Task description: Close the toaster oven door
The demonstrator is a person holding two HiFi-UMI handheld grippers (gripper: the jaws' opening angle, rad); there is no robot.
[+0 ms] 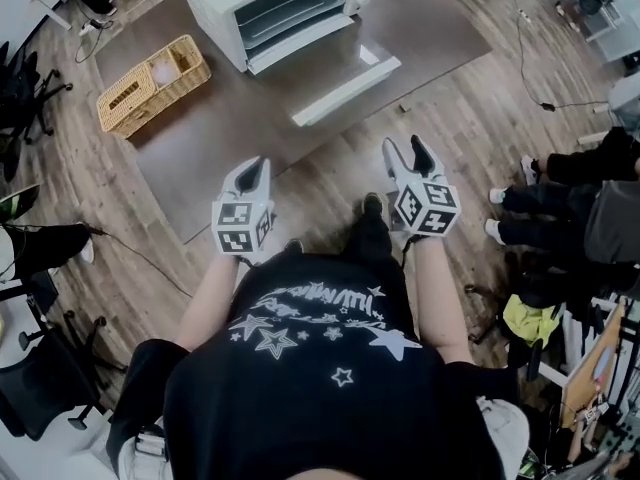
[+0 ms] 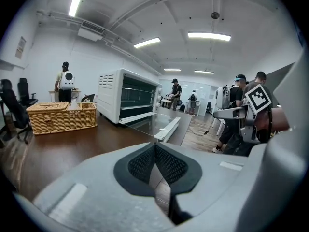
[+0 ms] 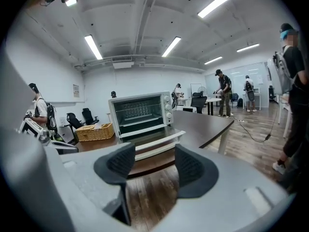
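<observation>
The right claw [image 1: 405, 150] is wide open with nothing in it. The left claw [image 1: 254, 171] is pinched shut and empty. The toaster oven [image 1: 285, 8] sits ahead of both claws, with its door [image 1: 325, 63] folded down toward them.

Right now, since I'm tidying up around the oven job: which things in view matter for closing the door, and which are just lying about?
Part of the job:
- toaster oven
- open door, folded down
- door handle
- right gripper, jaws apart, empty
- left gripper, jaws together, empty

Just lying about:
- wicker basket on the table
- office chair
- cable on the floor
</observation>
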